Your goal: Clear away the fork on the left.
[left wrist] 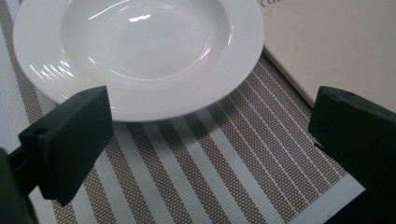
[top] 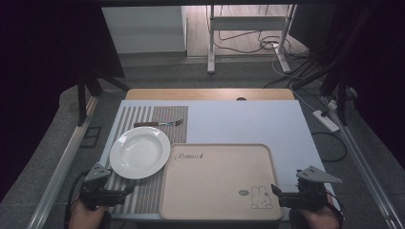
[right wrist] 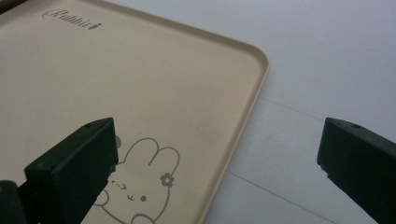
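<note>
One white plate (top: 140, 152), one fork (top: 159, 124), one beige tray (top: 219, 183); left claw (left wrist: 210, 140) and right claw (right wrist: 217, 168) both released.

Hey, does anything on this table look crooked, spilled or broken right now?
Nothing looks spilled or broken. The white plate sits off-centre on the striped placemat, its rim overhanging the mat's left edge and touching or overlapping the beige tray. The fork lies flat across the mat behind it.
</note>
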